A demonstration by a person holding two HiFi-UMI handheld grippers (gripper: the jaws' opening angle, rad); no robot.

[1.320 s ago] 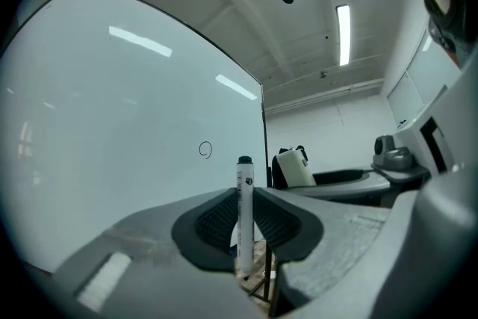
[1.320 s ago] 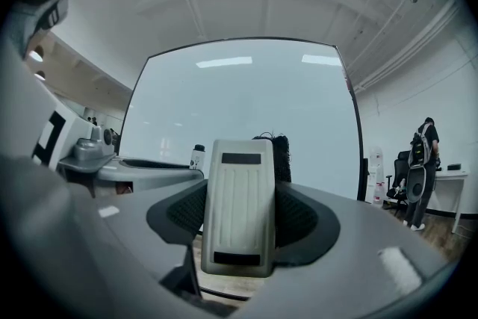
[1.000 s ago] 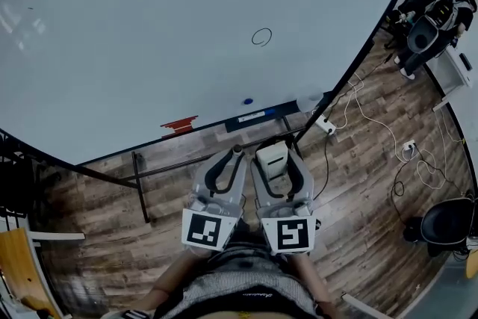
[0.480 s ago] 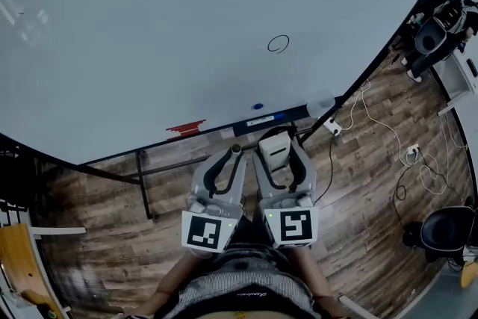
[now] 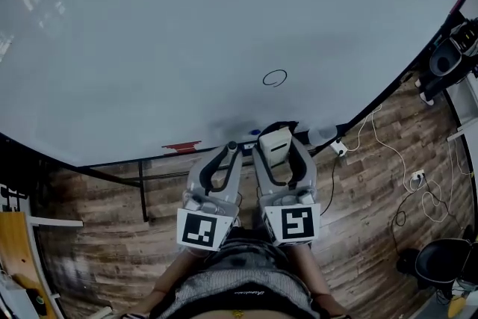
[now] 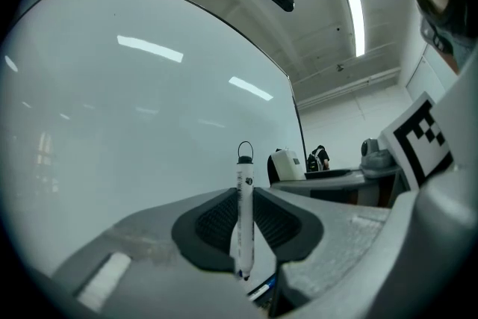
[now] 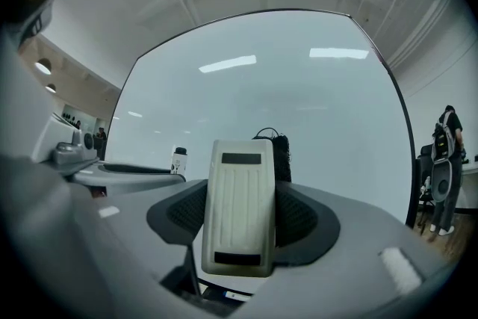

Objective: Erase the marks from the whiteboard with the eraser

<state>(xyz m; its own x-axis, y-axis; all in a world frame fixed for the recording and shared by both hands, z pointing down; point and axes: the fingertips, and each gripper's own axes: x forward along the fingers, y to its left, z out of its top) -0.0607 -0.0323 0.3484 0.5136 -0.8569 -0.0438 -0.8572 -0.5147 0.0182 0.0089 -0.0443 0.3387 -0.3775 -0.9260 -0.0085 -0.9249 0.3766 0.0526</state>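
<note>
Clamped in right gripper (image 5: 278, 152): eraser (image 7: 240, 209), upright, near lower edge of whiteboard (image 5: 149, 33), perhaps not touching. Clamped in left gripper (image 5: 228, 151), just beside: pen (image 6: 244, 220). Ahead of right gripper, apart: ring mark (image 5: 275, 78).

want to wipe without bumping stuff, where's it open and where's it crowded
Open: the whiteboard is bare on all sides of the small circle mark, up to its frame. Crowded: the board's lower edge ahead of the eraser in the right gripper, with a red item and a white container; cables clutter the floor to the right.
</note>
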